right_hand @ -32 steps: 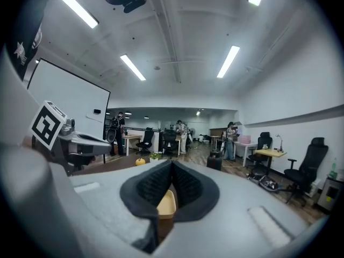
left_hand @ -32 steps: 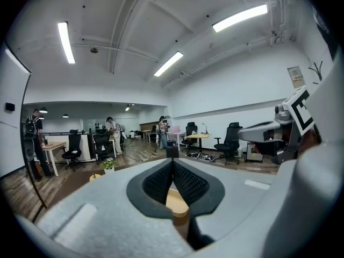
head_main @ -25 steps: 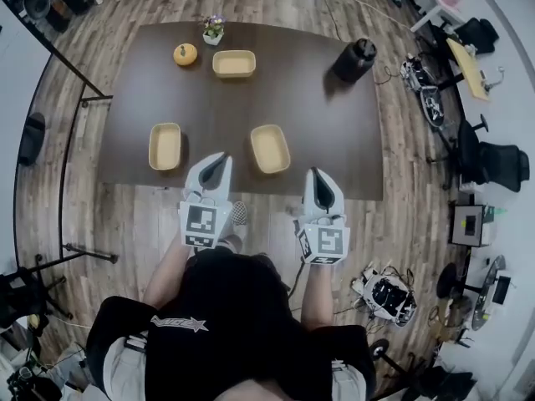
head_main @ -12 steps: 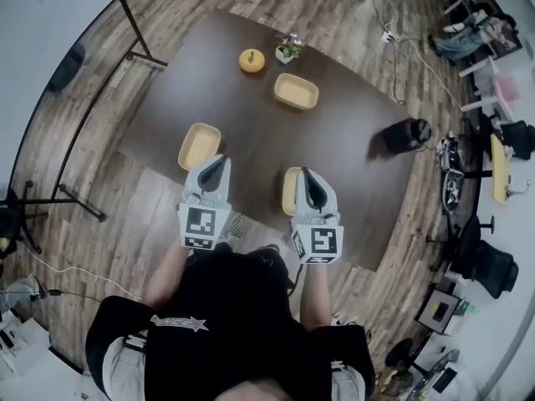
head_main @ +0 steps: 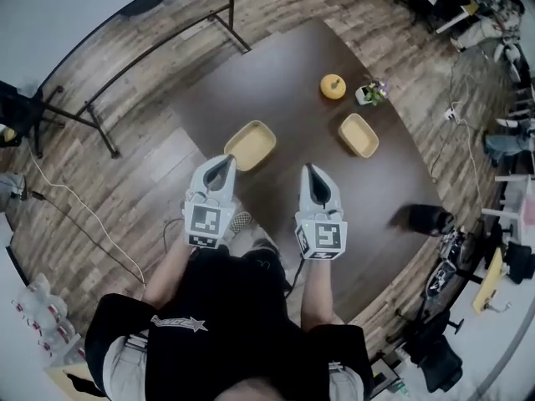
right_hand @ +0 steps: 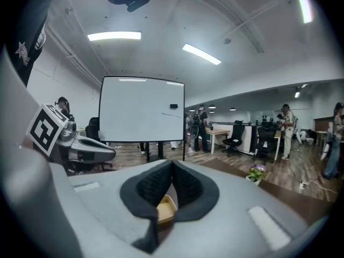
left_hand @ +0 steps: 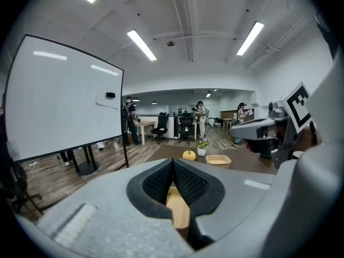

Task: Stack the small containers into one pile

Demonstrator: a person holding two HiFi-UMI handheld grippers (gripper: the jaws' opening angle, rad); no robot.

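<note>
Both hands reach forward side by side at the near edge of the dark table, each gripper tipped slightly downward. The left gripper and right gripper are both closed, with nothing between their pads. 2 shallow tan containers show. The near container lies just ahead of the left gripper, well short of the orange pumpkin. The far container sits near the pumpkin, to its right. The shirt print is too small to read.

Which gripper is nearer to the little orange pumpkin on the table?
Right. In the head view, the right gripper is below the pumpkin, slightly left; the left gripper sits farther left, beside a container.
</note>
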